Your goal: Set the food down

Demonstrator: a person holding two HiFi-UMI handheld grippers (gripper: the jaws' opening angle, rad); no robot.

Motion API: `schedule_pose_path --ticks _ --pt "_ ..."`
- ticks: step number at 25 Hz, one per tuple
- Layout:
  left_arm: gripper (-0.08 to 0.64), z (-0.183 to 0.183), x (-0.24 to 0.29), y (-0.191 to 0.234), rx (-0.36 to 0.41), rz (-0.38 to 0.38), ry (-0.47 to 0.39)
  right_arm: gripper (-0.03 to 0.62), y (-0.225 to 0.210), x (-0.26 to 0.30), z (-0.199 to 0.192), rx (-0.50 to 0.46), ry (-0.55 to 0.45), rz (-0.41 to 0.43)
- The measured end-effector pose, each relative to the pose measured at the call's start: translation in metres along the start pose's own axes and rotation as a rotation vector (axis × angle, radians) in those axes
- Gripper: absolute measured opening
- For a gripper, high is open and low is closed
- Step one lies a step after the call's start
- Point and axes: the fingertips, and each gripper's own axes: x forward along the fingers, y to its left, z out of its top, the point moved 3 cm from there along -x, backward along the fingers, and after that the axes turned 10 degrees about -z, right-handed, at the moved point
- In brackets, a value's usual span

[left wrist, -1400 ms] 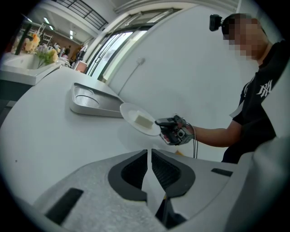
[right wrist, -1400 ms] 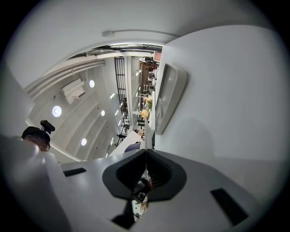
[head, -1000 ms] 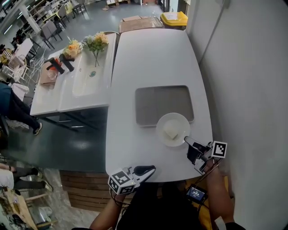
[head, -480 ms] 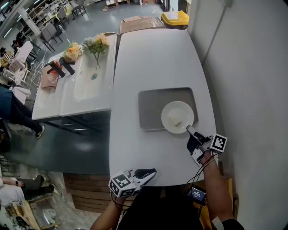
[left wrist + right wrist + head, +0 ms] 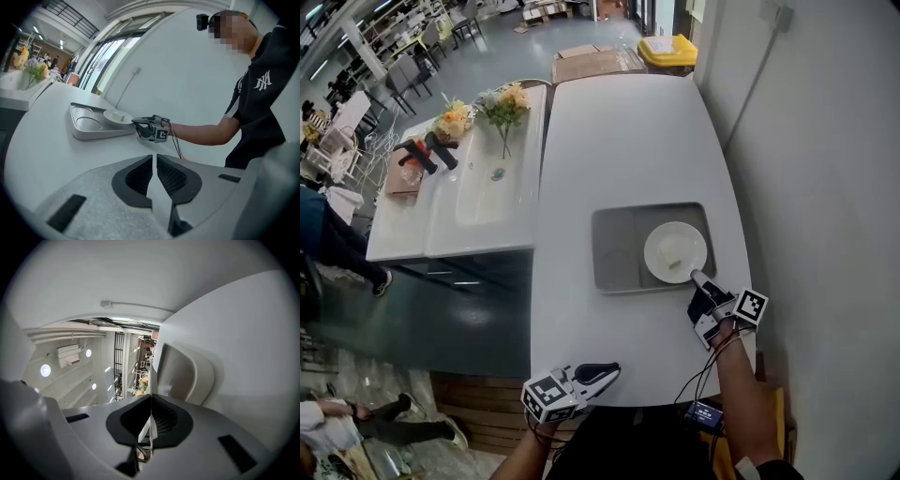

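**Plate of food held over the tray's right side**

The right gripper (image 5: 695,277) has its jaws clenched on the near rim of a white plate (image 5: 661,242). In the right gripper view the rim runs edge-on as a thin pale line pinched between the 2 pads. A small pale piece of food (image 5: 118,116) lies on the plate, near its middle.

The plate is over the right part of a gray tray (image 5: 614,253), which lies flat on a long white table (image 5: 619,141), near the table's right edge. From the left gripper view the plate seems to ride just above the tray's rim, tipped a little. Whether its underside touches the tray cannot be told. The left part of the tray is bare, and the left gripper view shows 2 round hollows there.

The left gripper (image 5: 609,371) is at the near edge of the table, well apart from the tray and pointing to the right. Its jaws are drawn together with only a thin slit between the tips, and they grasp nothing.

A second white table (image 5: 469,202) stands just beside the long one on its left. It carries 2 bunches of flowers (image 5: 506,98) at its far end and some dark objects on a brown board. Beyond the far end of the long table stands a yellow bin (image 5: 668,49). A plain wall (image 5: 825,187) runs along the right.
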Motion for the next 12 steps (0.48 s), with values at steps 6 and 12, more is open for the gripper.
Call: schedule_pose_path --ticks 6,12 --pt "0.028 0.005 -0.003 0.003 0.028 -0.004 -0.019 0.008 -0.008 0.008 0.004 0.008 -0.026 -0.049" --pt "0.028 0.002 -0.004 0.006 0.027 -0.012 -0.012 0.008 -0.001 0.016 0.003 -0.012 -0.031 -0.084"
